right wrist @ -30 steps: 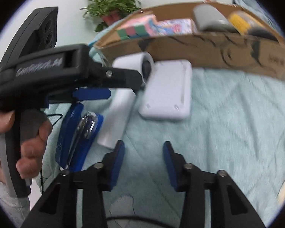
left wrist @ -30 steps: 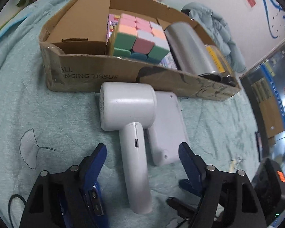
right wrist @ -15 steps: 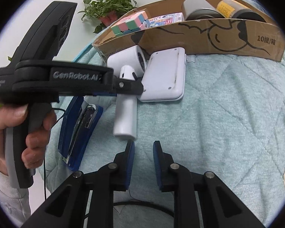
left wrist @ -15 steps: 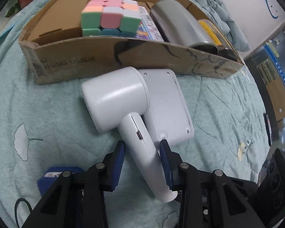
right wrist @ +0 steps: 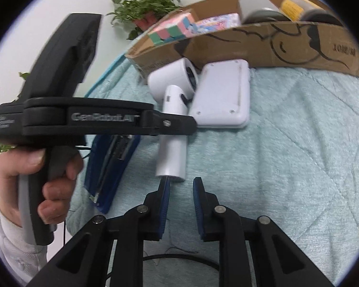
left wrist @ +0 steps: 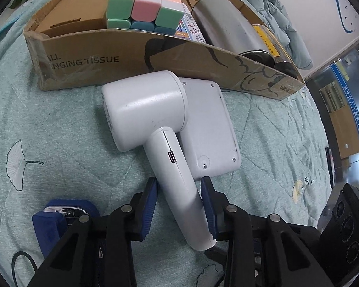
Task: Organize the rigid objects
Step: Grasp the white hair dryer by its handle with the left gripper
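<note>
Clamping the white handheld device (left wrist: 155, 129) by its handle, the left gripper (left wrist: 179, 208) has it lying on the quilt before the cardboard box (left wrist: 136, 62). Lifting it into the box seems next; the right gripper (right wrist: 180, 205) is nearly closed, empty.

We only see part of the stapler (left wrist: 59, 217), the left gripper (left wrist: 179, 205) covers the rest. Box (left wrist: 131, 55) print is cut off, and the far label's (right wrist: 344, 49) too blurry to read.
</note>
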{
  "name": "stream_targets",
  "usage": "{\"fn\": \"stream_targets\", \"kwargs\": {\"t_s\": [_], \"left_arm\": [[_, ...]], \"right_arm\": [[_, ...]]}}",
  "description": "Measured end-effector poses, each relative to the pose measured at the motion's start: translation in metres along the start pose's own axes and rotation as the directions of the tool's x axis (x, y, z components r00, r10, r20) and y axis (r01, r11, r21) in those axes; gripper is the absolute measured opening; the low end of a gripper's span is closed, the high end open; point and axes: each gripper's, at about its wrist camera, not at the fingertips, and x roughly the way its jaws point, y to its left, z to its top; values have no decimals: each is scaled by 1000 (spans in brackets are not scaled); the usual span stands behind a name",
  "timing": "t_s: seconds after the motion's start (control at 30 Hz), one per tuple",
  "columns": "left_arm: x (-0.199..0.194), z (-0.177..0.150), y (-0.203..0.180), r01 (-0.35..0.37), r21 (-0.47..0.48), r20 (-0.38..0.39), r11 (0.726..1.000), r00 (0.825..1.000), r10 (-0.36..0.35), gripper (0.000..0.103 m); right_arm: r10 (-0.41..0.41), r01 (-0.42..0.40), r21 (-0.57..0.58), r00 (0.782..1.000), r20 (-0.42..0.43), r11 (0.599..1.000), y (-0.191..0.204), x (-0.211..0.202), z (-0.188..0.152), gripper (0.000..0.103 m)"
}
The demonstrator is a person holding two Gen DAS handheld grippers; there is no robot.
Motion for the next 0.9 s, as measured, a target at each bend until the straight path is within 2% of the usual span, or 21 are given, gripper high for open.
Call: {"fn": "stream_targets", "kwargs": {"t_s": [0.13,0.33,0.43,0.5,0.57,0.6,0.73,0.9], "left_arm": [[2,-3,1,4,-8,14,1000,1000,-4,34],[1,-6,4,1,-16,29,1000,1000,-1,32],[0,-9,1,-14,-3,47,1000,999,14,29],[-4,-13,2,8,-16,75,1000,997,-7,28],[-16,-18,0,11,-21,118,1000,993,-9,27],[-22,-20,-1,8,-18,137,1000,991,-5,27],[-45,-28,-8,17,-6,192,1000,981,-16,26],[-45,-33,-3,65,-48,157,997,986,-57,27]], "right_arm": [[-4,3,-28,1000,-23,1000,7,19,6,25],[-31,30,-87,999,-10,996,19,31,11,25],[-40,40,-78,999,0,996,20,31,8,23],[-86,88,-110,996,17,990,29,30,3,22],[-134,142,-174,989,56,975,46,24,-4,11],[-135,147,-195,988,74,970,51,22,-6,10],[-81,111,-229,988,135,967,66,7,-7,9],[-40,55,-185,996,83,981,61,14,-9,8]]}}
